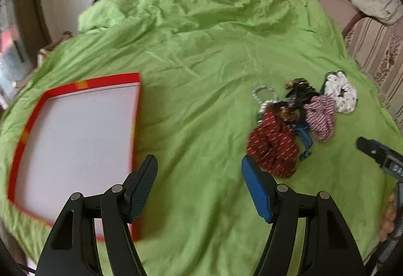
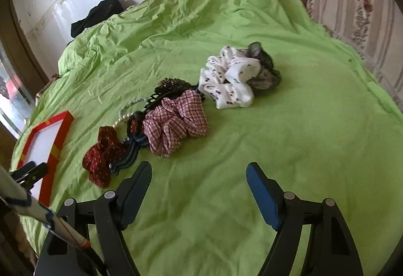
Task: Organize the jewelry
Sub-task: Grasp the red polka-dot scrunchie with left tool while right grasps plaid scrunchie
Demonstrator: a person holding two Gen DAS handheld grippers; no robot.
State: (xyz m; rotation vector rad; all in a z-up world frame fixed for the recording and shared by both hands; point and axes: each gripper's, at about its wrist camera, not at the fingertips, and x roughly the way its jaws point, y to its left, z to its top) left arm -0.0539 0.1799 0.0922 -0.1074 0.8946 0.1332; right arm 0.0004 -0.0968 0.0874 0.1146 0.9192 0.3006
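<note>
The left gripper (image 1: 199, 185) hangs over the green bedspread (image 1: 201, 54) with its jaws spread wide and nothing between them; the right gripper (image 2: 199, 188) is likewise wide open and empty, low over bare cloth. Just ahead of the left gripper's blue finger lies the dark red scrunchie (image 1: 273, 147), the nearest piece of a loose heap, and to that gripper's left sits the shallow red-rimmed tray (image 1: 75, 145) with a white floor, holding nothing I can see. From the right wrist view the heap runs away diagonally: the red scrunchie (image 2: 103, 155) closest, then a pink checked scrunchie (image 2: 176, 122), a dark claw clip (image 2: 171, 89), a pearl bracelet (image 2: 128, 110) partly tucked under them, and a white printed scrunchie (image 2: 229, 77) touching a grey one (image 2: 264, 69) furthest off. Sorting looks barely begun. The likely next move is a pinch on the red scrunchie, which calls for lowering onto soft, bunched fabric without dragging the bedspread or snagging the bracelet beside it.
</note>
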